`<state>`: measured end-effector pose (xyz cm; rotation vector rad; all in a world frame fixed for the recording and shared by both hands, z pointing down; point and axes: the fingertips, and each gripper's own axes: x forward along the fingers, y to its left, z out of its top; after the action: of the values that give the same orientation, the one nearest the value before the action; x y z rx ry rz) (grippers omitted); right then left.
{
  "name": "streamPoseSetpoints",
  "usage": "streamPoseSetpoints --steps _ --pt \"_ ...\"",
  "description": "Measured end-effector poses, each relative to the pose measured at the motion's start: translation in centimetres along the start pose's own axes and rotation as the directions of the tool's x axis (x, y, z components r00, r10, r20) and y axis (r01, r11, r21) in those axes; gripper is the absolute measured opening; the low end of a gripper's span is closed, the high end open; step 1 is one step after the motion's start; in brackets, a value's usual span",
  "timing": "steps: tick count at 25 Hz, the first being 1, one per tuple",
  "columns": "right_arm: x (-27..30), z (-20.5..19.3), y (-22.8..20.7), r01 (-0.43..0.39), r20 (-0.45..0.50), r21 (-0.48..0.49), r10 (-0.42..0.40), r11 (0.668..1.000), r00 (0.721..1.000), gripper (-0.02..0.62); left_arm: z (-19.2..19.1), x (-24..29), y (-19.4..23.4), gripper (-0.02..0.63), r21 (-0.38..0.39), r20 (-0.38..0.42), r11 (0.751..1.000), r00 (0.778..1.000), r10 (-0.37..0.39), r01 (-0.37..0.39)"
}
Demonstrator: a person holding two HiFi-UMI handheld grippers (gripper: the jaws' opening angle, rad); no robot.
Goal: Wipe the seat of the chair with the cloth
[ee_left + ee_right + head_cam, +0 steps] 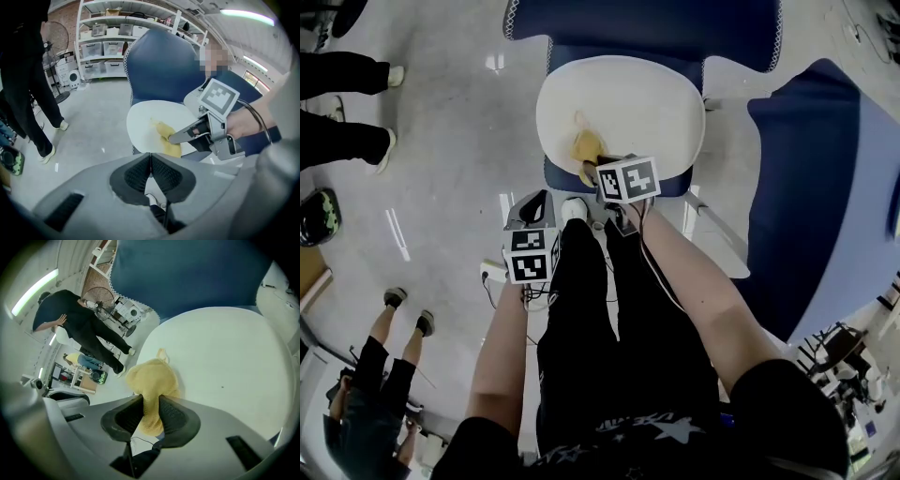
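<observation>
Though two claws (151, 164) (150, 413), one cloth (152, 376), one seat (225, 362).

seat (623, 108): cream white | chair back (642, 23): navy blue, white stitched edging | cloth (152, 380): yellow, fine mesh weave | marker cube (628, 178): black-and-white squares | left gripper (151, 157): grey shell, black ribbed pads (136, 176) | floor (450, 150): pale glossy grey

Bare white seat (647, 103) lies open right of and beyond the bunched yellow cloth (586, 145). The blue backrest (647, 28) walls its far edge, another blue chair (806, 187) crowds the right side, and bystanders (342, 103) stand well apart on the left floor (459, 112).
</observation>
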<state>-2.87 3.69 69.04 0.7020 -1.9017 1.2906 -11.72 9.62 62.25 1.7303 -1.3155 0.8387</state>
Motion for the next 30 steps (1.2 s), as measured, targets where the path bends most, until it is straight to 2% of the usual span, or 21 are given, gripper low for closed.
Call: streamPoseSetpoints --steps 7,12,17,24,30 --pt "-5.3 -2.4 -7.2 0.121 0.030 0.096 -0.125 0.988 0.992 0.103 2.2 0.8 -2.9 0.020 0.091 -0.005 0.994 0.998 -0.055 0.055" --pt "-9.3 -4.2 -12.6 0.199 0.069 0.221 -0.219 0.955 0.973 0.103 3.5 1.5 -5.1 0.020 0.140 -0.003 0.986 0.996 -0.088 0.088" --pt "-12.3 -5.4 -16.2 0.267 0.086 0.310 -0.307 0.912 0.948 0.103 4.5 2.2 -6.5 0.020 0.175 -0.003 0.978 0.993 -0.115 0.113" --pt "-15.1 -6.1 -17.0 0.335 0.082 0.322 -0.378 0.886 0.922 0.103 5.2 1.7 -7.6 0.020 0.217 0.013 0.965 0.988 -0.153 0.147" --pt "-17.9 -5.2 -13.9 0.348 0.142 0.342 -0.414 0.873 0.899 0.103 5.7 -1.0 -7.3 0.020 0.218 0.048 0.959 0.979 -0.198 0.183"
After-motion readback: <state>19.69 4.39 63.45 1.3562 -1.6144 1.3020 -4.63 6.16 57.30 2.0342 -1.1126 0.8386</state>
